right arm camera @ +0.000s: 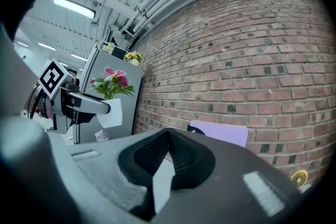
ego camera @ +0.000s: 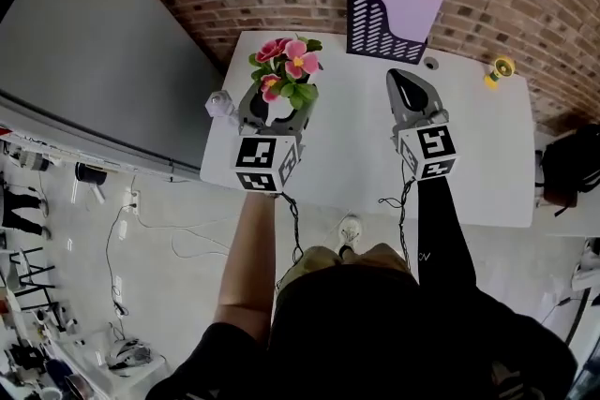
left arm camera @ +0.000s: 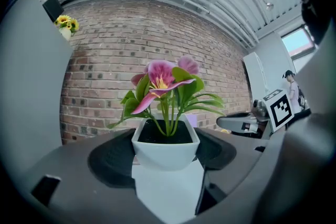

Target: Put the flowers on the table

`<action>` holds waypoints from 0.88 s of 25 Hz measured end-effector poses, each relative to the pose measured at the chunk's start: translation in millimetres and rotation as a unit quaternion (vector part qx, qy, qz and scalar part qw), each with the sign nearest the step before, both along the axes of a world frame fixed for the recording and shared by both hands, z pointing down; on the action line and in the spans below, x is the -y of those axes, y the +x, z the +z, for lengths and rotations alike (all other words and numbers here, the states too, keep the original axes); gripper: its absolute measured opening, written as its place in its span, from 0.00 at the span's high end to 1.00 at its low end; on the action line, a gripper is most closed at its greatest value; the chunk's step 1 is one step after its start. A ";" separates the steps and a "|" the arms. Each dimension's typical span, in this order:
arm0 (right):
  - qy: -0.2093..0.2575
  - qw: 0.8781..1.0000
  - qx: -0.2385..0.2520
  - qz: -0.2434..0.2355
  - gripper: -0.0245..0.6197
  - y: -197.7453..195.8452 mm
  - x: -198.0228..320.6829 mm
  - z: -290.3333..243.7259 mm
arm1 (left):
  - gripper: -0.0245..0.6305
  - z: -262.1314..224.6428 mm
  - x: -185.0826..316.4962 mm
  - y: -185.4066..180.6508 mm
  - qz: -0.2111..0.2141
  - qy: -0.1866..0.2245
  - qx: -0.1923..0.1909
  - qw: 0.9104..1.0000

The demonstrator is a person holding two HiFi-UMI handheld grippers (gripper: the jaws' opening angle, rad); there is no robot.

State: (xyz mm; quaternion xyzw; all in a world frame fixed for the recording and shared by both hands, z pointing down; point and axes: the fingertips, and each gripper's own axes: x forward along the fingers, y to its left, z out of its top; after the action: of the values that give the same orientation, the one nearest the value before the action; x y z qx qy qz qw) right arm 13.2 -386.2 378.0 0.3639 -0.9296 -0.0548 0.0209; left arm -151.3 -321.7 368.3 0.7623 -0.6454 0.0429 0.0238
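Note:
A white square pot (ego camera: 281, 111) of pink flowers (ego camera: 289, 59) sits between the jaws of my left gripper (ego camera: 279, 104), which is shut on it over the left part of the white table (ego camera: 347, 145). In the left gripper view the pot (left arm camera: 165, 145) fills the gap between both black pads, and the blooms (left arm camera: 164, 79) rise above it. My right gripper (ego camera: 409, 91) hovers over the table's middle right, jaws shut with nothing in them (right arm camera: 168, 139). From the right gripper view the pot (right arm camera: 111, 112) appears held in the air at the left.
A purple file holder (ego camera: 391, 12) stands at the table's back edge against the brick wall. A small yellow object (ego camera: 501, 68) lies at the back right corner, a small pale object (ego camera: 219, 105) at the left edge. A grey cabinet (ego camera: 84, 61) stands left of the table.

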 end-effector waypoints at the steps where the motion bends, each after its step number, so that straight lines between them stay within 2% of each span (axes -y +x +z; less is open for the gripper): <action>1: -0.005 1.000 0.000 -0.001 0.96 0.8 5.0 4.6 | 0.44 2.0 5.0 1.9 0.004 -0.001 -0.007 1.000; 6: -0.026 1.000 -0.001 -0.010 0.96 1.3 22.0 25.0 | 0.44 12.5 28.8 6.8 0.009 -0.005 0.005 1.000; 14: -0.051 0.999 -0.006 -0.008 0.96 1.2 38.5 52.4 | 0.44 48.5 73.7 -4.1 -0.003 -0.038 0.003 0.999; 19: -0.068 0.998 -0.006 0.007 0.96 4.0 55.3 71.4 | 0.44 75.9 111.8 -13.7 0.001 -0.053 -0.023 0.998; 22: -0.075 0.997 -0.009 0.014 0.96 -1.3 67.7 78.8 | 0.44 92.6 138.3 -25.0 -0.001 -0.057 -0.025 0.998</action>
State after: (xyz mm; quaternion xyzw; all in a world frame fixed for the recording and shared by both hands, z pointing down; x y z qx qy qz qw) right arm 11.9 -454.0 456.9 0.3741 -0.9255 0.0119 0.0577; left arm -176.3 -460.0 460.9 0.7597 -0.6420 0.0611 0.0834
